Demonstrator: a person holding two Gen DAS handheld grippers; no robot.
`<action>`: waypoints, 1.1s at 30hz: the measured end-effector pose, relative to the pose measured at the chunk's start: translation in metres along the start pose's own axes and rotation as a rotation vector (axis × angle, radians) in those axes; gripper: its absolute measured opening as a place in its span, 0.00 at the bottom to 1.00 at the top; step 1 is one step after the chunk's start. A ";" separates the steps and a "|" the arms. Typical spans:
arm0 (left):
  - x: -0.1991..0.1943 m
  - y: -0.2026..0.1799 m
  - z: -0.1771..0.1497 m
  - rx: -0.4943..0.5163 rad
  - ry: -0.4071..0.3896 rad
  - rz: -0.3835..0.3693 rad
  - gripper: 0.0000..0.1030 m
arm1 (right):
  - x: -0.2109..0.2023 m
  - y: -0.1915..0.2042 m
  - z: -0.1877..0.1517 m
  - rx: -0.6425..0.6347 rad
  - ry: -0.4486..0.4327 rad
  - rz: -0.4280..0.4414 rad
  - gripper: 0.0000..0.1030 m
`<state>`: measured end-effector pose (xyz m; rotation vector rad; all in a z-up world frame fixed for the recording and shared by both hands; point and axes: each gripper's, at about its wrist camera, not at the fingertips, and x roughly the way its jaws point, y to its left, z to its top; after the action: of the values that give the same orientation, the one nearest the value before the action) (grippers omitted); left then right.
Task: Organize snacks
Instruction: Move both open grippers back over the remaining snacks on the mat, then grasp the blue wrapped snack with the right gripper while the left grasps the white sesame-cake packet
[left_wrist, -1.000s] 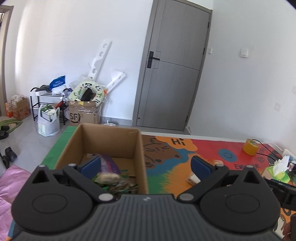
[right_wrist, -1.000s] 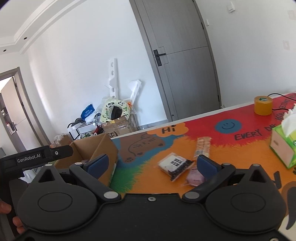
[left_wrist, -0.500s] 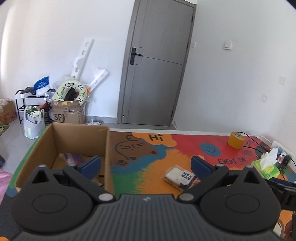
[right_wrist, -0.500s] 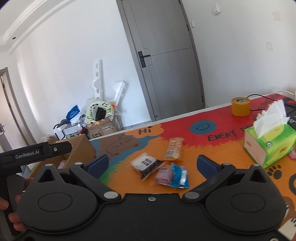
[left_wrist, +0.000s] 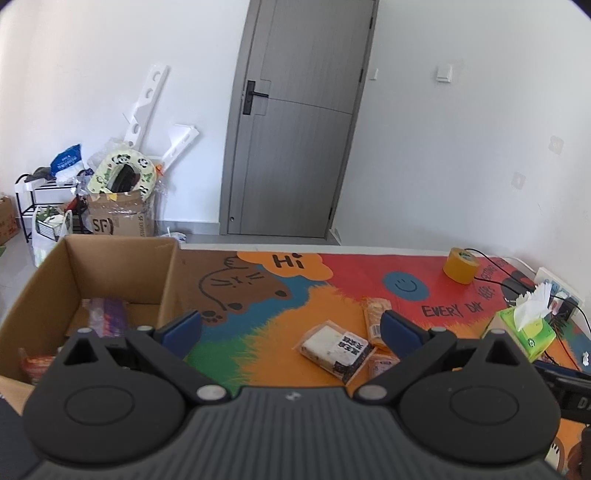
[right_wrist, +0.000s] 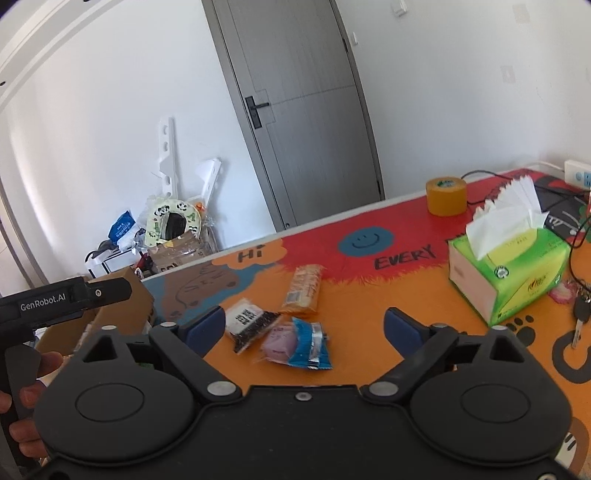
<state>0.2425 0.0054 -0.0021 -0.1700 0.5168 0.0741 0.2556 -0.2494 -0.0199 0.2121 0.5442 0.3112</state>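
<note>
three snack packets (right_wrist: 284, 317) lie mid-frame on the colourful mat (right_wrist: 388, 295), a few already in the cardboard box (left_wrist: 110, 266) at left; left gripper (left_wrist: 291, 328) and right gripper (right_wrist: 304, 326) both gape wide, empty.

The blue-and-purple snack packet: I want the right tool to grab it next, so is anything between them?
Nothing visible blocks it. The blue-and-purple snack packet lies flat on the colourful mat, in front of the open right tool. The black-and-white snack packet touches its left edge, beside the path.
</note>
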 end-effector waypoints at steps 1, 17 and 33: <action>0.003 -0.001 -0.001 0.001 0.006 -0.002 0.99 | 0.003 -0.002 -0.001 0.003 0.009 -0.002 0.85; 0.068 -0.011 -0.011 -0.012 0.118 0.039 0.97 | 0.076 -0.004 -0.011 0.024 0.145 -0.010 0.61; 0.127 -0.035 -0.011 -0.001 0.194 0.073 0.97 | 0.117 -0.013 -0.011 0.003 0.242 -0.039 0.30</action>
<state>0.3508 -0.0274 -0.0697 -0.1605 0.7162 0.1295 0.3479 -0.2201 -0.0879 0.1674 0.7875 0.2997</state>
